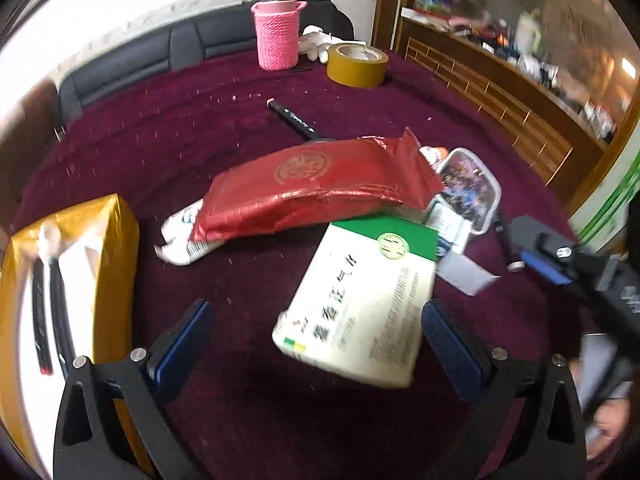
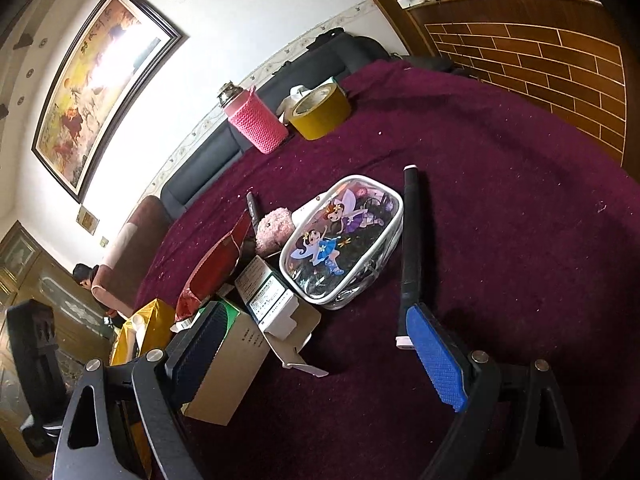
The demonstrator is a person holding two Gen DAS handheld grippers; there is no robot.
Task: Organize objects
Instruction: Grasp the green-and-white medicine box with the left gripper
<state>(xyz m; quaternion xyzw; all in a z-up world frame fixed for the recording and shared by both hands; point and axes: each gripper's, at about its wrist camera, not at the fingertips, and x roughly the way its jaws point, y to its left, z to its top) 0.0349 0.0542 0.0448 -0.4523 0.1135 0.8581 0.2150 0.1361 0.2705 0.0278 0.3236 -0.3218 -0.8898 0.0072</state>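
On the purple cloth lie a red foil pouch (image 1: 316, 188), a white and green medicine box (image 1: 360, 300), a clear fairy-print pouch (image 2: 344, 240), a small open white box (image 2: 276, 308) and a black marker (image 2: 410, 248). A gold box (image 1: 68, 280) holding pens stands at the left. My left gripper (image 1: 316, 340) is open, its pads either side of the near end of the medicine box, not touching. My right gripper (image 2: 320, 344) is open and empty above the cloth, its right pad (image 2: 434, 356) beside the marker's near end. The right gripper also shows in the left wrist view (image 1: 560, 264).
A pink knitted bottle (image 1: 278, 32), a yellow tape roll (image 1: 356, 64) and another black marker (image 1: 292, 118) lie toward the far edge. A dark sofa (image 2: 224, 152) runs behind the table. Wooden shelving (image 1: 500, 92) stands to the right. A pink plush (image 2: 274, 224) lies by the fairy pouch.
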